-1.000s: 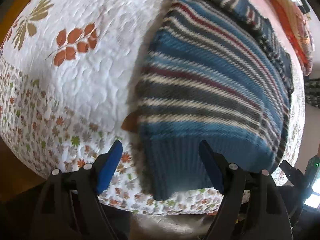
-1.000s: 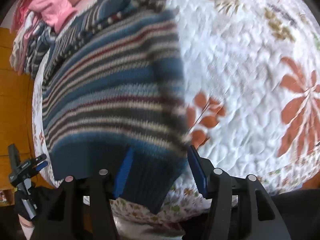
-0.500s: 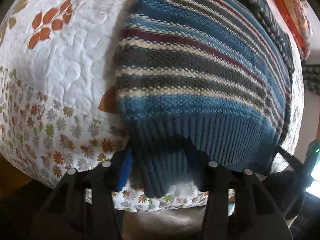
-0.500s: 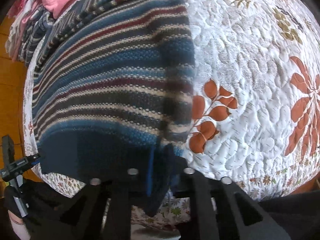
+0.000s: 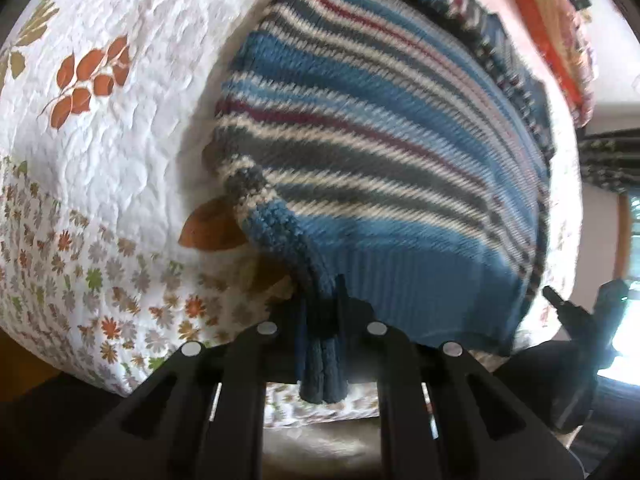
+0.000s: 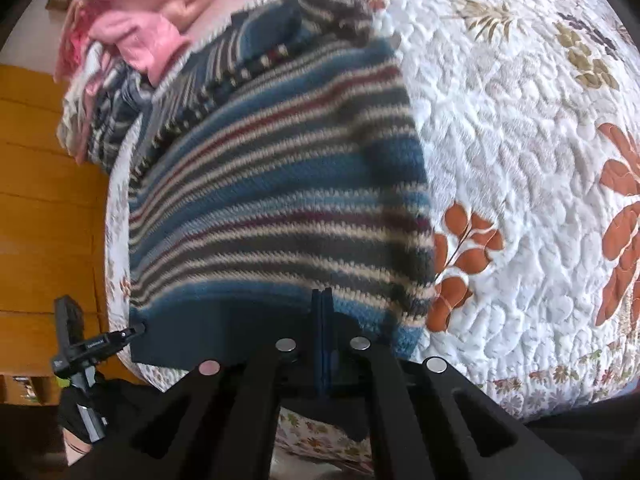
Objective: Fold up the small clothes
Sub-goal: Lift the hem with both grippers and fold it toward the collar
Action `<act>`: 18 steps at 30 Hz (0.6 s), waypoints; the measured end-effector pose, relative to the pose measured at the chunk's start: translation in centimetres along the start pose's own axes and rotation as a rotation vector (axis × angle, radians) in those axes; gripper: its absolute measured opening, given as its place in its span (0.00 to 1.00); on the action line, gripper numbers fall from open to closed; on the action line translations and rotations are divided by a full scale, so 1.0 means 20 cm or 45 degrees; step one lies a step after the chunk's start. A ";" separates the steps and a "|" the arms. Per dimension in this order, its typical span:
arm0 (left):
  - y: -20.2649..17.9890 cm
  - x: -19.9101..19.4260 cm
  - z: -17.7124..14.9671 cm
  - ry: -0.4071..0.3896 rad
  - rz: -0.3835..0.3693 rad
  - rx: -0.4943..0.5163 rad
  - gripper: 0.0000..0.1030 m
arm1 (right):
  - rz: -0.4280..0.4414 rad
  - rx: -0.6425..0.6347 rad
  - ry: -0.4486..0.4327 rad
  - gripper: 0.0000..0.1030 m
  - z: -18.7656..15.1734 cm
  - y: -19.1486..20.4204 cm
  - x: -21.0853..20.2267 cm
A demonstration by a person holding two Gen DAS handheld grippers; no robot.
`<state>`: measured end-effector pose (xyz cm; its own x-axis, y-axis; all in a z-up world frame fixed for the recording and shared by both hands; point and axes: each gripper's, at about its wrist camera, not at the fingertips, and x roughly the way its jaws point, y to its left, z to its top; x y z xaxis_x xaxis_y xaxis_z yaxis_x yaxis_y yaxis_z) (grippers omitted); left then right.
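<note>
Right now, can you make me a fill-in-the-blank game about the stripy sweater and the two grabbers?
1. The left gripper is shut on the sweater's ribbed ____.
2. The striped sweater lies on a white ____ with orange leaves.
3. In the right wrist view, the clothes heaped past the sweater's far end include a ____ one.
4. The right gripper is ____ on the sweater's hem.

Missing words: hem; quilt; pink; shut
</note>
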<state>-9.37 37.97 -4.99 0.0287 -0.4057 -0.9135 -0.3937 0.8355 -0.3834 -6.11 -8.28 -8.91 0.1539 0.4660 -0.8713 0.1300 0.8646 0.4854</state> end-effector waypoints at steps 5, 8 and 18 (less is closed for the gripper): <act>-0.01 0.01 0.02 0.003 0.020 0.003 0.10 | -0.115 -0.004 -0.001 0.07 0.01 0.00 0.00; -0.02 0.07 0.02 0.034 0.059 0.011 0.12 | -0.246 0.028 0.040 0.44 0.00 -0.03 0.03; 0.02 0.19 0.02 0.113 0.198 -0.008 0.27 | -0.226 0.104 0.260 0.44 -0.03 -0.06 0.27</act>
<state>-9.06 36.87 -8.72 -0.1144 -0.3033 -0.9460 -0.3924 0.8886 -0.2374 -6.01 -6.72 -14.16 -0.0780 0.3444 -0.9356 0.2174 0.9217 0.3211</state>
